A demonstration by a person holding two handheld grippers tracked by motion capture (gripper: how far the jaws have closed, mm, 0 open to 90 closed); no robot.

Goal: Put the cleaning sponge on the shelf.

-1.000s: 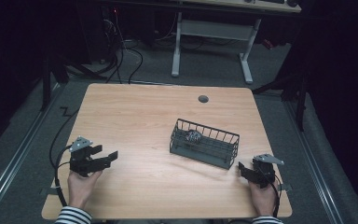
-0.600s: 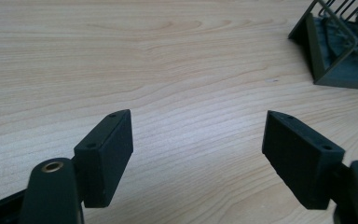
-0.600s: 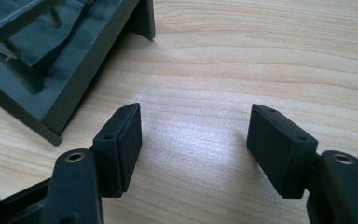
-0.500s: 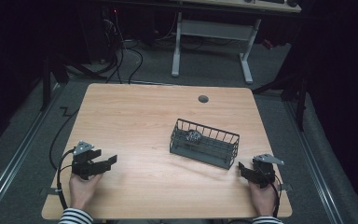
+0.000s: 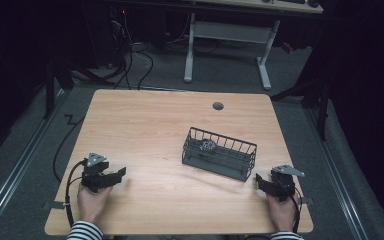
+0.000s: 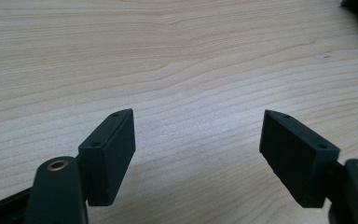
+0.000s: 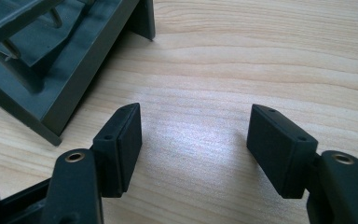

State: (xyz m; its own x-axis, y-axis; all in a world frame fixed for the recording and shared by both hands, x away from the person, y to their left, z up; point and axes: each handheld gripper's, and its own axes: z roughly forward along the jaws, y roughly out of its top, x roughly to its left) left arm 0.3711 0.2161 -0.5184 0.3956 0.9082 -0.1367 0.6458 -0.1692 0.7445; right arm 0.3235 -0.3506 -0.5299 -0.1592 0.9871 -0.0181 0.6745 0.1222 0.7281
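A dark wire basket [image 5: 220, 155] stands right of centre on the wooden table [image 5: 150, 130], with a small shiny crumpled object [image 5: 208, 146] inside its left end. My left gripper [image 5: 119, 173] sits low over the near left of the table, held by a hand in a striped sleeve. Its jaws have just been closing a little but stay open [image 6: 198, 140] over bare wood, nothing between them. My right gripper [image 5: 259, 181] rests near the basket's right end, open [image 7: 196, 135], with the basket's corner [image 7: 51, 65] just ahead to its left.
A round cable hole [image 5: 218, 106] lies at the table's far side. A black cable [image 5: 62, 150] trails from the left gripper off the left edge. A white desk frame [image 5: 225, 45] and floor cables stand beyond the table.
The left gripper has sunk toward the table and come slightly nearer the front edge. Right gripper and basket have not moved.
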